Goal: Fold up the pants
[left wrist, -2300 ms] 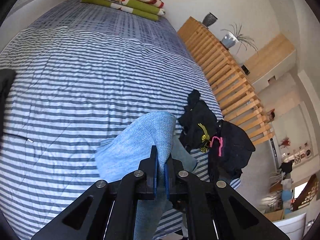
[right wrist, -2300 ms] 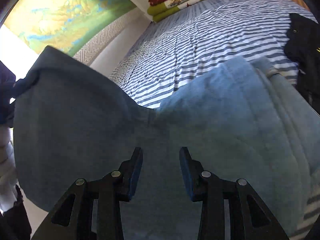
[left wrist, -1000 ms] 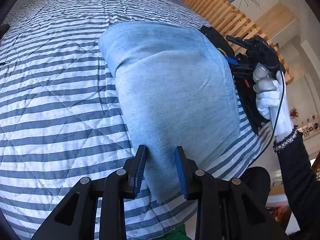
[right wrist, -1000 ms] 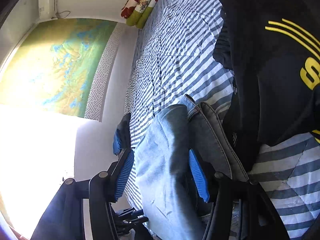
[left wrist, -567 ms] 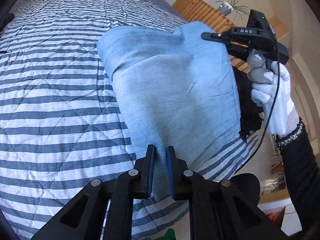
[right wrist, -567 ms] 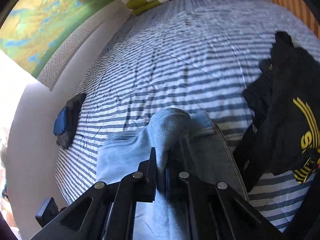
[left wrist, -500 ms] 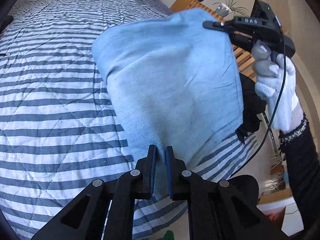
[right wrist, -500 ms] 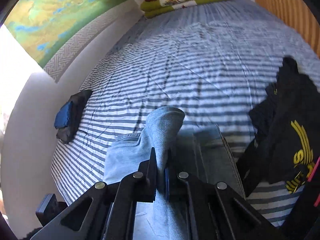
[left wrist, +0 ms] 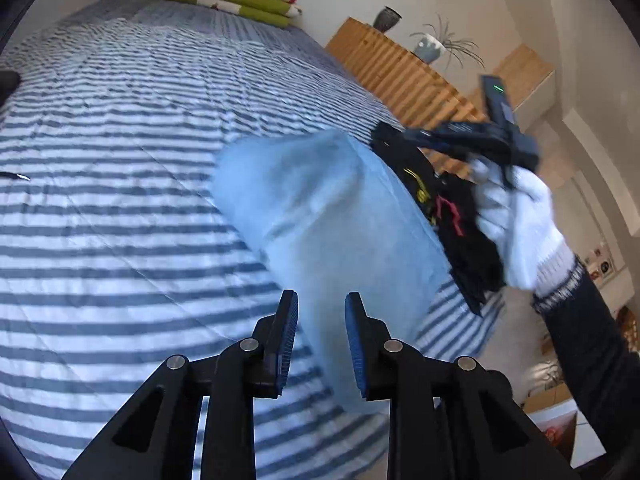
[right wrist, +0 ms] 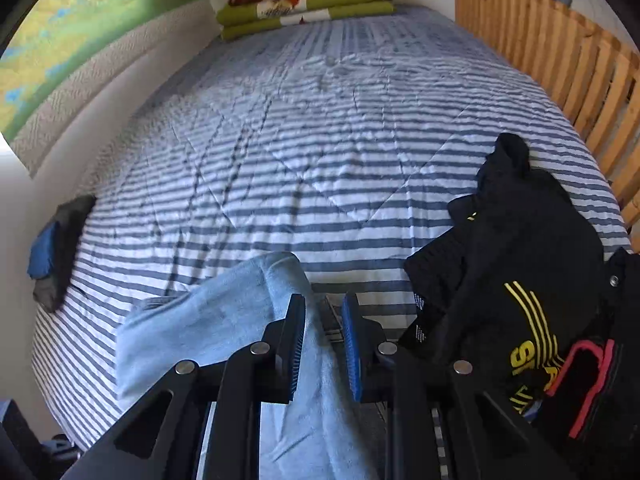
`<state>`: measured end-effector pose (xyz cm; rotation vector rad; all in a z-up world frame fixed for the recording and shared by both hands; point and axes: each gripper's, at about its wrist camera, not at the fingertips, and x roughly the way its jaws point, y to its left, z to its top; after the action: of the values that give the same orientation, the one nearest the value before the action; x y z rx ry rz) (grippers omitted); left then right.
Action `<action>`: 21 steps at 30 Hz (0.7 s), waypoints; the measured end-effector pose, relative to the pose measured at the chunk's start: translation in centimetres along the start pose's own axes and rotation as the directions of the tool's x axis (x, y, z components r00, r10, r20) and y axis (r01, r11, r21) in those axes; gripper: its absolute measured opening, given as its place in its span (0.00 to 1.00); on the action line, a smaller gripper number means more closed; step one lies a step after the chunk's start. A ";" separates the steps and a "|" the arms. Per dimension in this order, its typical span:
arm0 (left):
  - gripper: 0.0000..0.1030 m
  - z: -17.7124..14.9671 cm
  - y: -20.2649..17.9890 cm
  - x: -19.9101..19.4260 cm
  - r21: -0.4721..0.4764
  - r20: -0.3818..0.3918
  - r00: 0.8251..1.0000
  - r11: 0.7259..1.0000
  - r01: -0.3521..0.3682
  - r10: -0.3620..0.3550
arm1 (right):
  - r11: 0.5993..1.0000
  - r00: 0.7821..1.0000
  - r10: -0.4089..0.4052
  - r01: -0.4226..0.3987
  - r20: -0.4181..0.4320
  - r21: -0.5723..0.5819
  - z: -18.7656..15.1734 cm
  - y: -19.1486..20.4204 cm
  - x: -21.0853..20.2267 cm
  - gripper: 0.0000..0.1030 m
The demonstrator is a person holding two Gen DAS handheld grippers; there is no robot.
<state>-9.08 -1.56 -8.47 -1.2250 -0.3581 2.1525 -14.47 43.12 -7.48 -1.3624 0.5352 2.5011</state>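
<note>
Your left gripper (left wrist: pixel 320 334), which pinched the near edge of the jeans (left wrist: pixel 340 224) half a second ago, now stands open with the denim loose between its fingers. Your right gripper (right wrist: pixel 323 344) has let go too, its jaws parted. The jeans, lifted a moment ago, now lie lower on the bed (left wrist: pixel 120 140).

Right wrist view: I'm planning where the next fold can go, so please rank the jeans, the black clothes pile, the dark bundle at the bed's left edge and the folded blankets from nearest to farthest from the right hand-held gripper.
1. Jeans, right at the right hand-held gripper, lower left.
2. Black clothes pile, close on the right.
3. Dark bundle, at the left bed edge.
4. Folded blankets, at the far end of the bed.
</note>
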 end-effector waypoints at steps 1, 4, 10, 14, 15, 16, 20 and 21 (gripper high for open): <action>0.29 1.0 1.5 -0.4 0.014 0.008 1.000 1.000 -0.015 0.015 | 1.000 1.000 0.010 -0.010 0.028 -0.008 -1.1 0.7 -2.4 0.18; 0.33 3.6 5.3 -0.8 0.038 0.033 0.997 0.996 -0.076 0.075 | 0.995 0.995 0.089 -0.086 0.053 -0.056 -6.9 4.3 -8.0 0.18; 0.47 7.6 8.8 2.7 0.058 -0.042 0.999 0.998 0.018 -0.016 | 0.972 0.971 0.236 -0.235 -0.044 0.021 -20.9 10.9 -8.3 0.18; 0.47 8.1 7.9 5.3 0.130 -0.100 0.995 0.991 0.021 -0.008 | 0.977 0.976 0.206 -0.201 -0.072 0.065 -25.2 13.9 -5.5 0.18; 0.47 8.4 7.9 5.5 0.144 -0.105 0.994 0.989 0.025 -0.010 | 0.975 0.976 0.201 -0.192 -0.082 0.108 -25.5 14.0 -4.8 0.18; 0.47 8.6 7.7 5.6 0.157 -0.114 0.993 0.987 0.037 -0.019 | 0.972 0.977 0.195 -0.181 -0.088 0.151 -25.7 14.0 -4.1 0.20; 0.47 8.5 7.1 6.7 0.210 -0.159 0.987 0.977 0.038 -0.004 | 0.959 0.975 0.196 -0.167 -0.108 0.231 -26.4 14.3 -2.8 0.48; 0.46 8.5 7.0 7.1 0.226 -0.172 0.985 0.974 0.033 0.006 | 0.969 0.979 0.167 -0.142 -0.115 0.201 -26.4 14.7 -2.4 0.48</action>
<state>-21.59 -1.77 -12.38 -1.2590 -0.0431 1.9940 1.16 18.50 -15.64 -1.4668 0.9196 2.4115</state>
